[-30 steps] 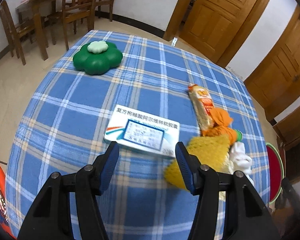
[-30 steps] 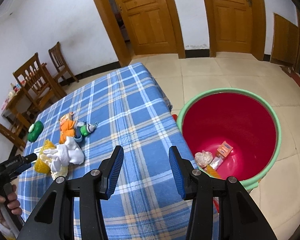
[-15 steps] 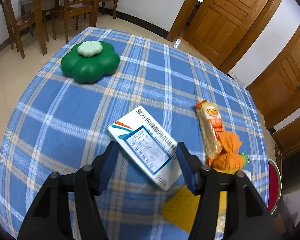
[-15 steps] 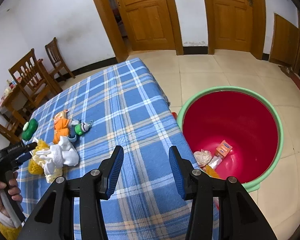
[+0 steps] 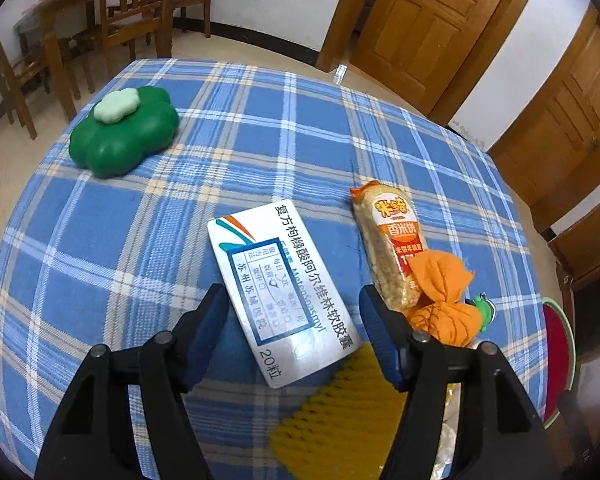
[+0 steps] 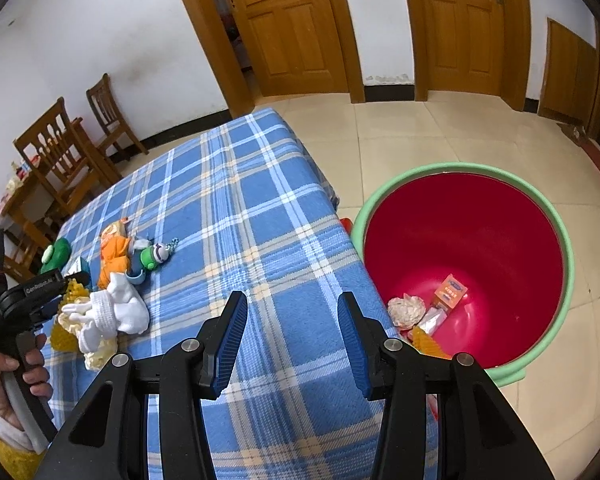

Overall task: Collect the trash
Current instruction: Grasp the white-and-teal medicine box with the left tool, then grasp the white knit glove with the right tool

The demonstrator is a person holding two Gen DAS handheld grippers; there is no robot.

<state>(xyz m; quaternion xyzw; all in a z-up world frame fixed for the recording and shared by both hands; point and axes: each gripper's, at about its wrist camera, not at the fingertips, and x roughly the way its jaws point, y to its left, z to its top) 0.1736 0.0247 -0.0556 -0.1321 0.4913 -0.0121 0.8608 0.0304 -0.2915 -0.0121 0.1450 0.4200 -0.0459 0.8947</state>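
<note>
The job is partly done. The red bin on the floor beside the counter already has some trash at the bottom: one crumpled paper ball, one small orange box, one silvery wrapper and one yellow bit half hidden behind a finger. So about four pieces are in.

More is left on the counter. There is one white pill box, one snack pack, one orange cloth bundle, one yellow foam net, one white sock bundle, one little green toy and one green flower-shaped case. I think some of these are not trash.

The left gripper has just been opening its fingers. They now stand wide on both sides of the pill box, not pressing it. I think this box gets picked up next.

The right gripper waits near the counter edge by the bin, fingers partly apart with nothing between them.
</note>
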